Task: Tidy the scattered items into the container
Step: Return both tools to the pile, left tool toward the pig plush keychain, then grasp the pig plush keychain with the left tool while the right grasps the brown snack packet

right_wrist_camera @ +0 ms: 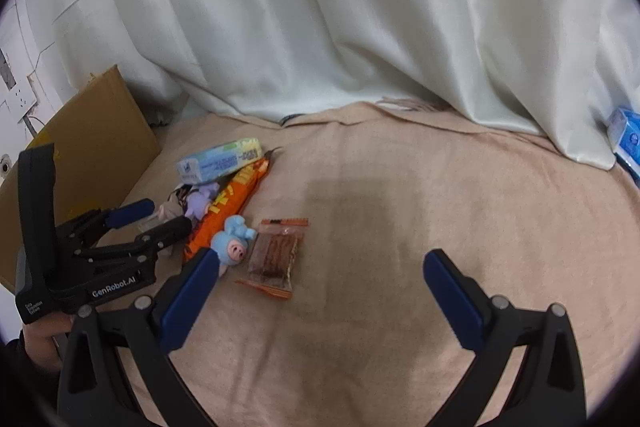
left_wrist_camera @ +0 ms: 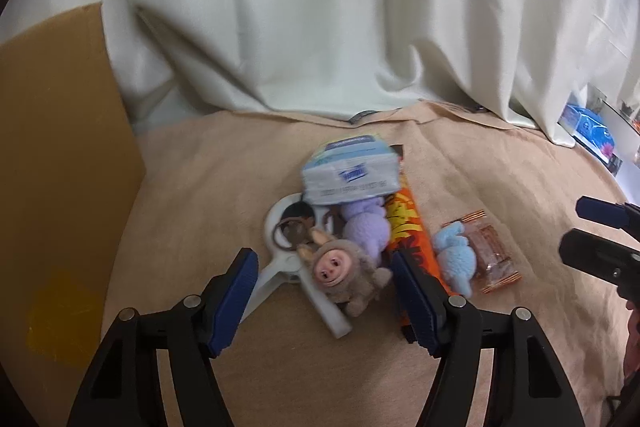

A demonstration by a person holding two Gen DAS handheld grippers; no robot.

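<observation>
Clutter [left_wrist_camera: 352,227] sits beside the cardboard box [left_wrist_camera: 60,187]; left tongs [left_wrist_camera: 324,299] and right tongs [right_wrist_camera: 320,291] gape.

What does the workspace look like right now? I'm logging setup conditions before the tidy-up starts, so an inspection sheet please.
Surface: beige cloth, wrinkled.
Job's things: tissue pack, orange snack bar, purple plush, brown pig plush, blue plush, brown wafer pack, white clip, piled together; cardboard box at left.
Clutter: blue packets far right.
Grippers: left gripper open over the brown pig plush; right gripper open, empty.
Cables: nothing seen.
Surroundings: white curtain behind.
</observation>
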